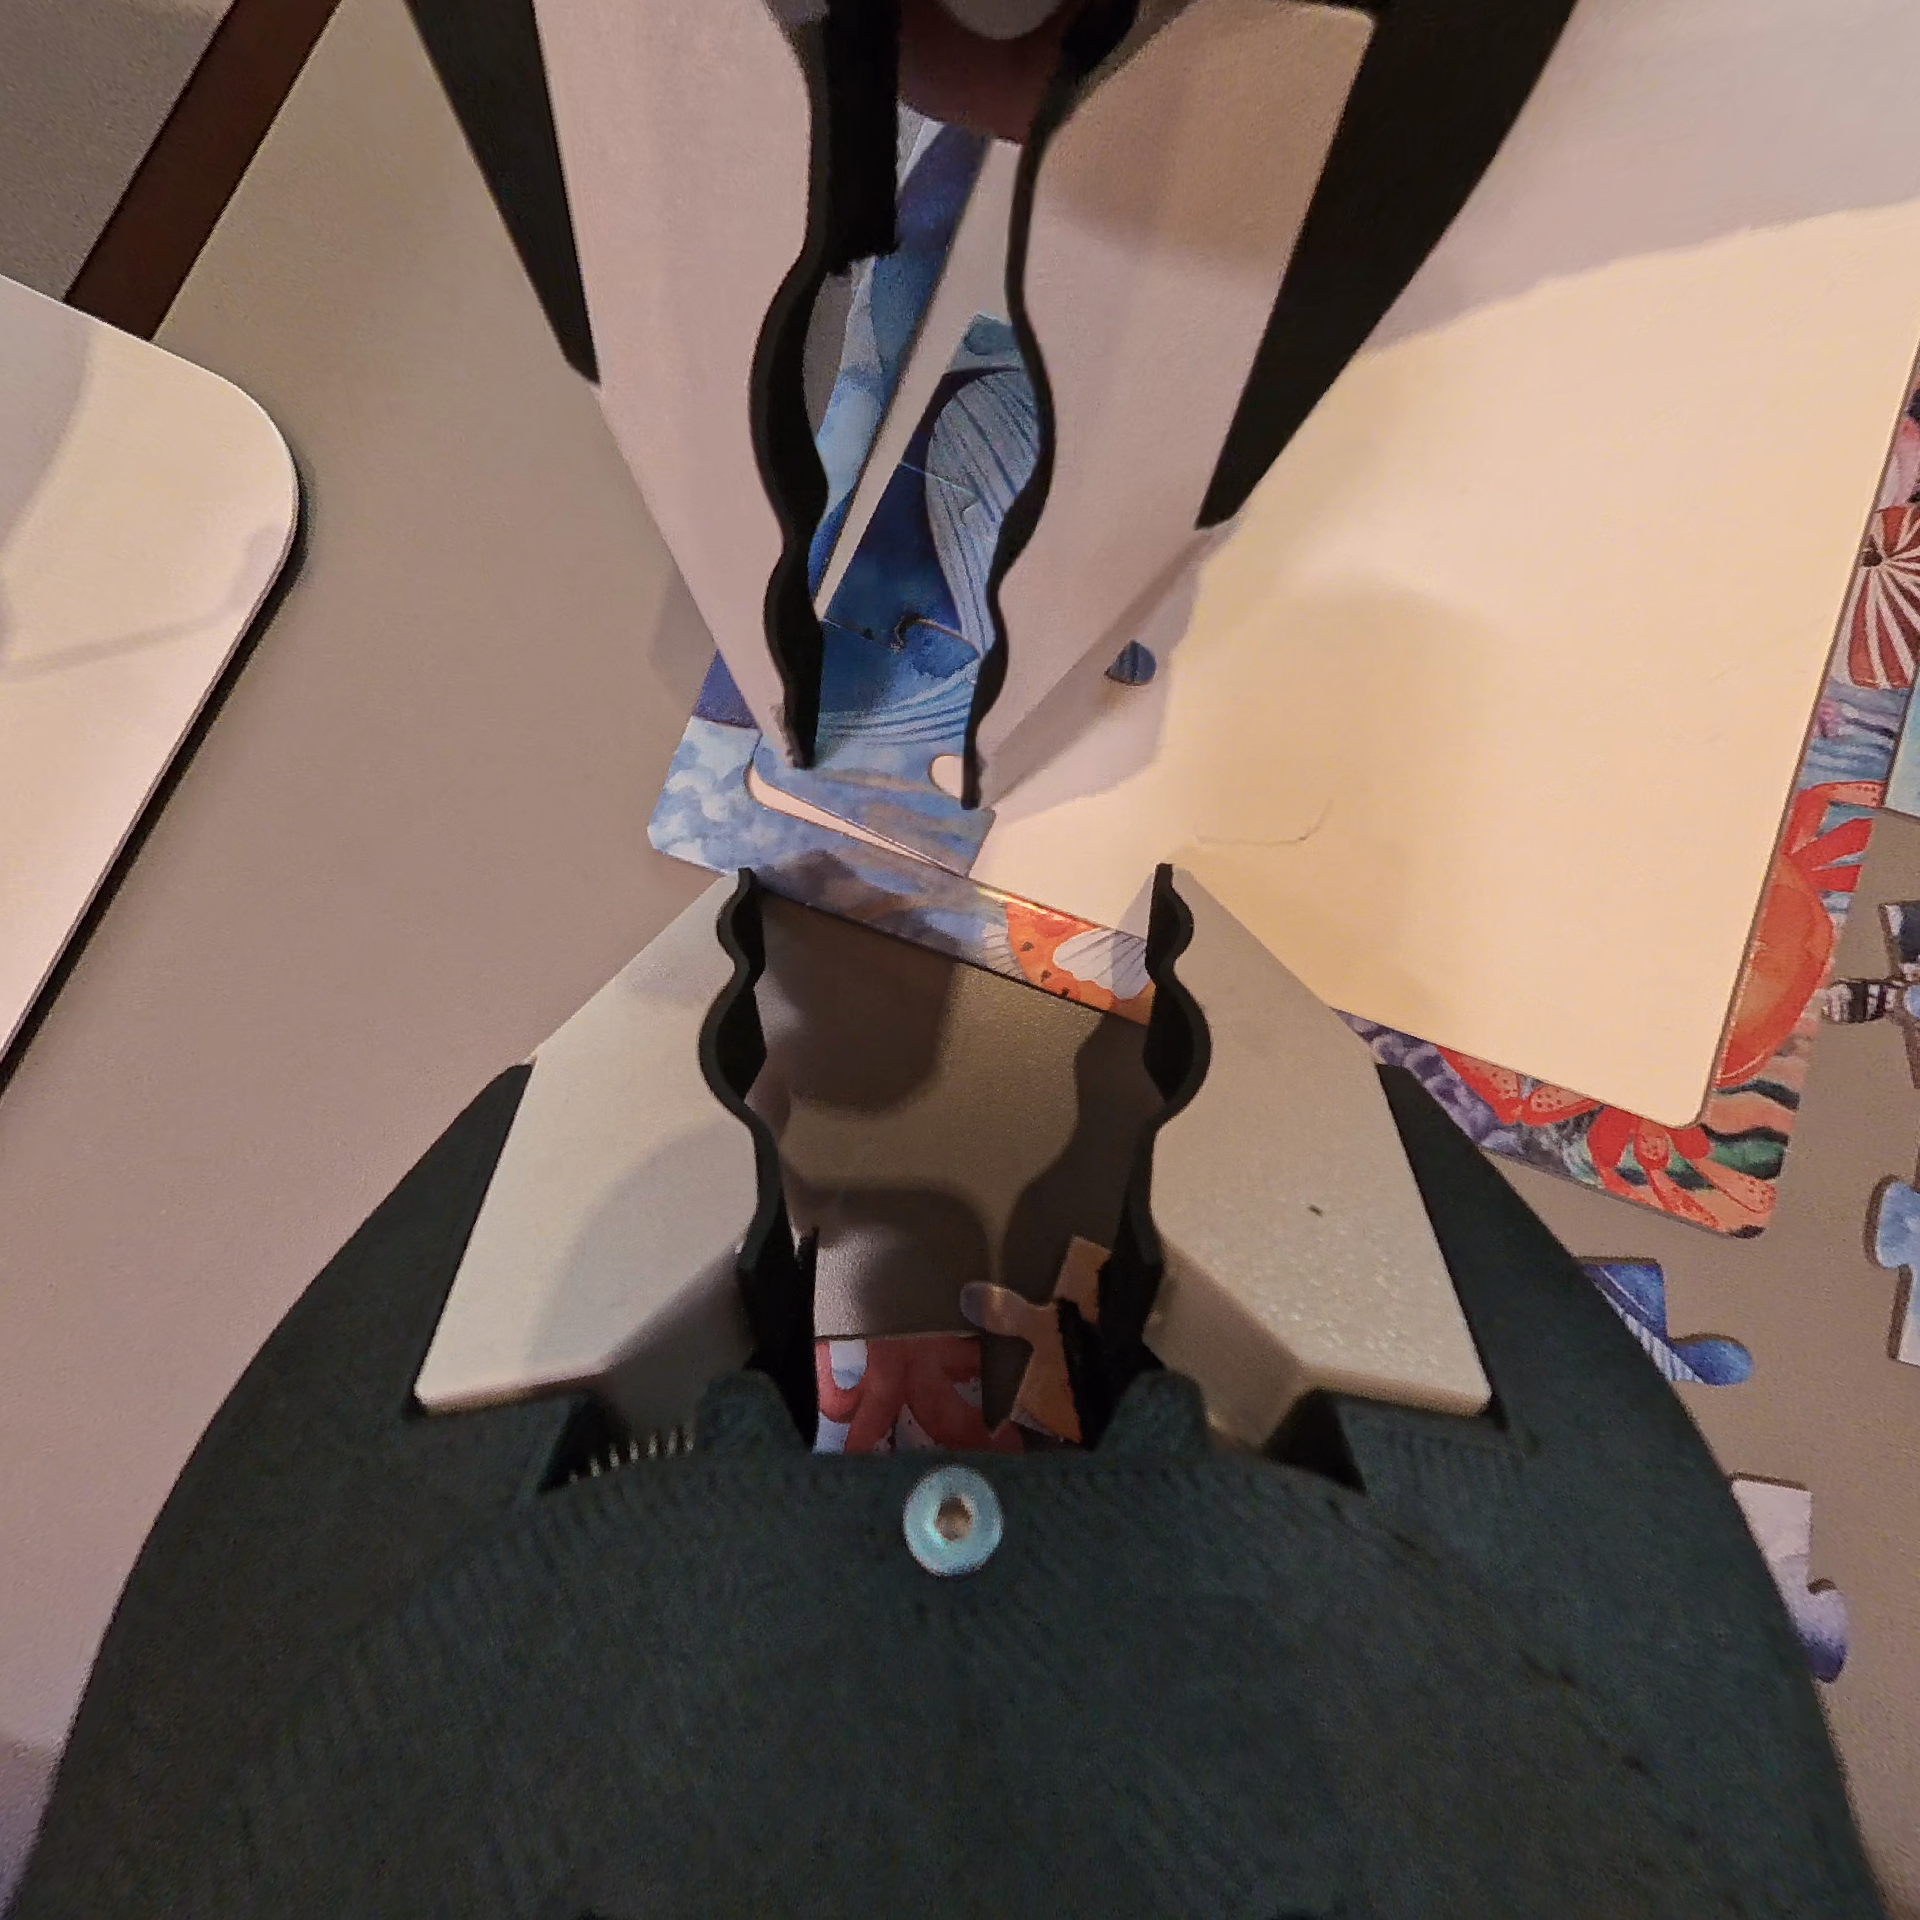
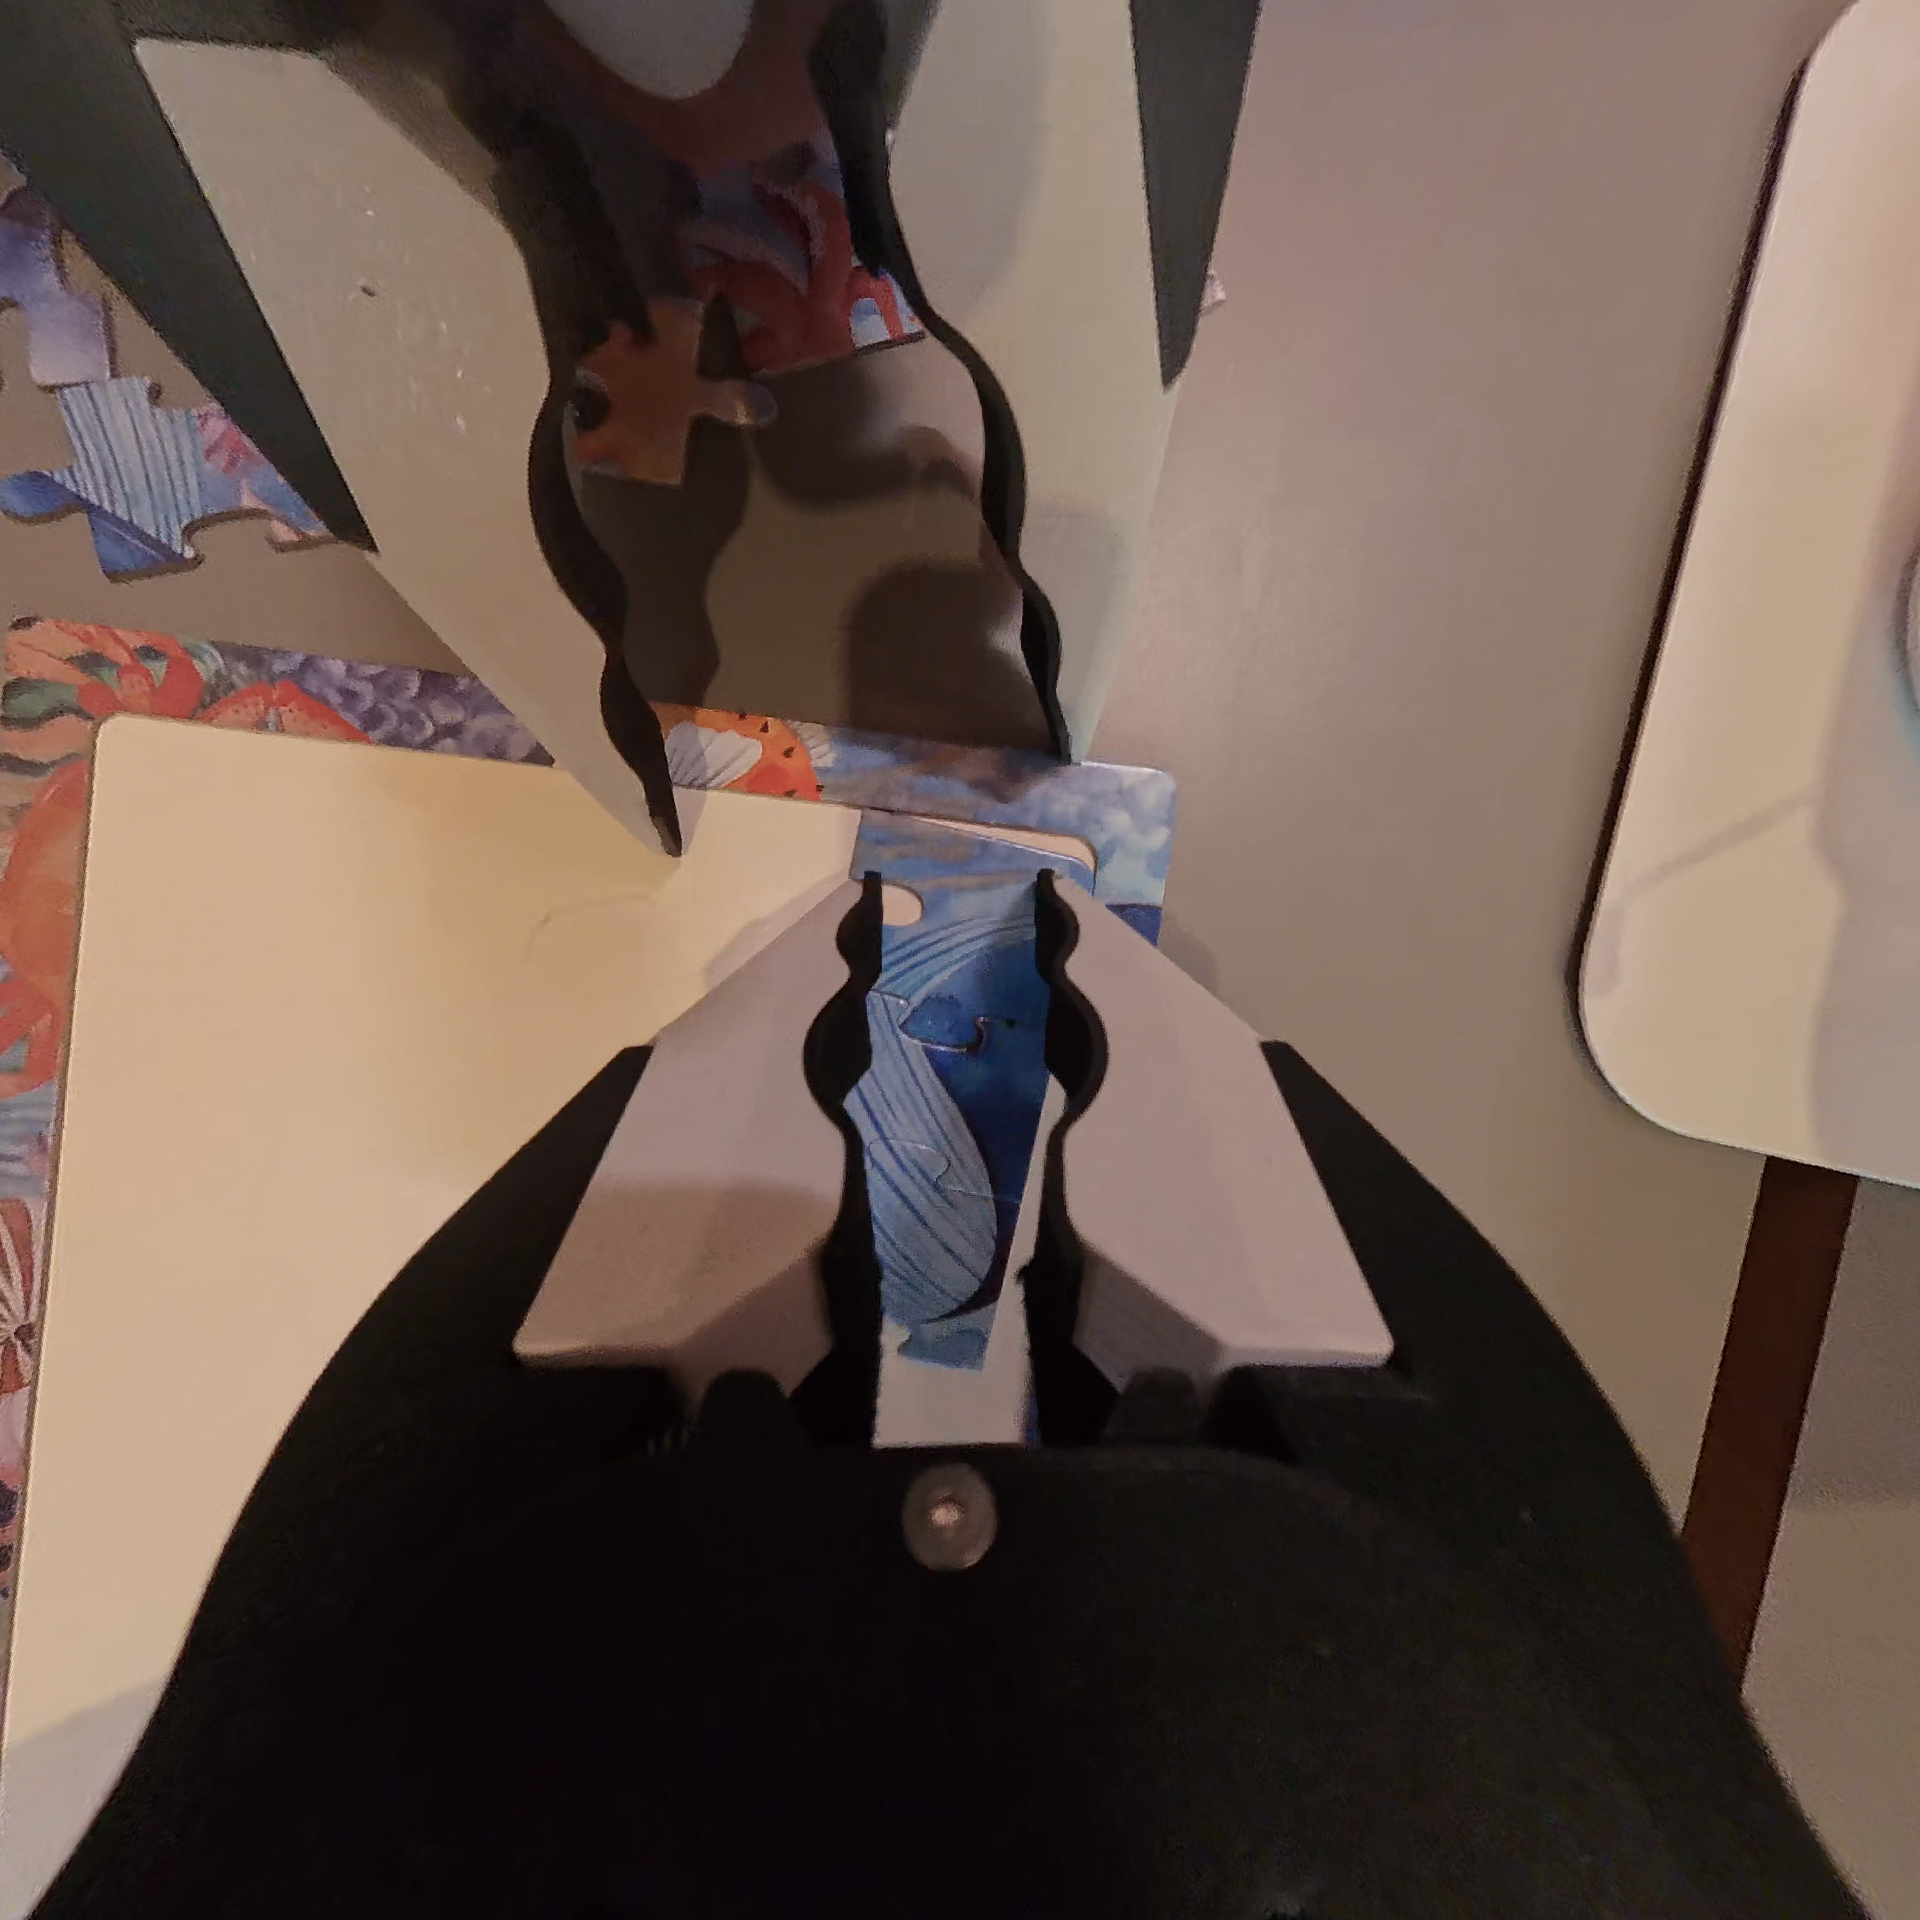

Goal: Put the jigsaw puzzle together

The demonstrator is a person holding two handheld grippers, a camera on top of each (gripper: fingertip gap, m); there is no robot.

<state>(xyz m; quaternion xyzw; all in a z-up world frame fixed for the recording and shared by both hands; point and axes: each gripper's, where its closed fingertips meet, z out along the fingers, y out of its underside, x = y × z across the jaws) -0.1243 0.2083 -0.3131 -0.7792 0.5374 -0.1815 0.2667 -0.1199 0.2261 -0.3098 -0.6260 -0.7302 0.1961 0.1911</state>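
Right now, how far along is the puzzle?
Done: a few blue pieces sit in one corner of the tray. In hand: the right hand-held gripper is open over a corner piece not yet seated; the left hand-held gripper is open, empty. Left: most of the tray is bare; loose pieces lie outside.

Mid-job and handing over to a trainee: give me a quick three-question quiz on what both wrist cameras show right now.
1. True or false: the left gripper has a puzzle piece clamped between its fingers.
2. The right gripper has its tips over the blue pieces. Where do these lie? A) at a corner of the puzzle tray; B) in the middle of it; C) clear of it.
3. Fill in: the inside of the tray is mostly ___ (filled or bare).

Key: 1 false, its fingers are spread with nothing between them. 2 A. 3 bare.
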